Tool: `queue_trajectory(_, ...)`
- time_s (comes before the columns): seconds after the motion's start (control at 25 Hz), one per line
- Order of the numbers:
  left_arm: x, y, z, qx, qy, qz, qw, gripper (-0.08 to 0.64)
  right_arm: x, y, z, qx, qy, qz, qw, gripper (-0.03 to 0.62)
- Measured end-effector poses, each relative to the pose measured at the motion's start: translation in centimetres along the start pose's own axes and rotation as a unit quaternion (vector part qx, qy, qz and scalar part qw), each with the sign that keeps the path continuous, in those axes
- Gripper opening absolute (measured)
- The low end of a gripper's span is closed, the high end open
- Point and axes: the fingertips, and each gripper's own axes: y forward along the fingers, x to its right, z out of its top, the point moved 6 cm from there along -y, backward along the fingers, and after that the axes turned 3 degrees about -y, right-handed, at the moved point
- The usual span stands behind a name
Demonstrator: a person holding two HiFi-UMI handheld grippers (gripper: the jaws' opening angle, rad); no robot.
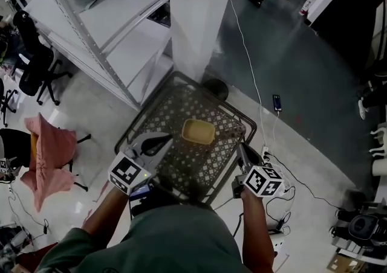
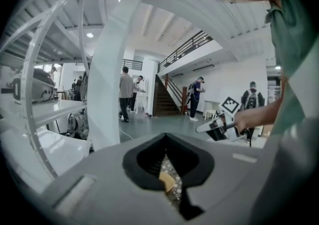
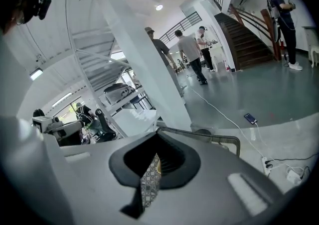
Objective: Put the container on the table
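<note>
Observed from beside the operator: the container (image 1: 198,131), a shallow yellow tub, lies inside a dark lattice basket (image 1: 158,115) that stands on the grey floor. It sits just right of the basket's middle, apart from the basket's walls and touched by neither tool.

Left tongs (image 1: 163,141): held over the basket at 8 o'clock from the container, tips pointing toward it. In the left gripper view the jaws are pressed nearly together, leaving only a thin slit. Basket lattice and a corner of the container show through that slit, but nothing is gripped.

Right tongs (image 1: 240,148): held at the basket's right rim, at 4 o'clock from the container, tips pointing to 11 o'clock. The right gripper view shows the same condition: jaws drawn together, a thin slit with lattice behind it, nothing pinched.

Surroundings: a white pillar (image 1: 199,12) rises at 12 o'clock from the basket, touching or just beside its far rim. White shelving (image 1: 103,18) stands at 10 o'clock. A pink cloth (image 1: 48,157) is draped at 9 o'clock, well apart from the basket. At 2 o'clock a white cable (image 1: 248,48) runs across the floor past a phone (image 1: 276,102).
</note>
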Motion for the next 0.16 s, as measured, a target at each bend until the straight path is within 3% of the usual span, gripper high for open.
queue_trajectory(0.16,0.76,0.98,-0.58,-0.010,-0.005,-0.010,0.9999,-0.002,0.20,-0.11,0.24,0.001,0.001,0.005,1.000,0.005)
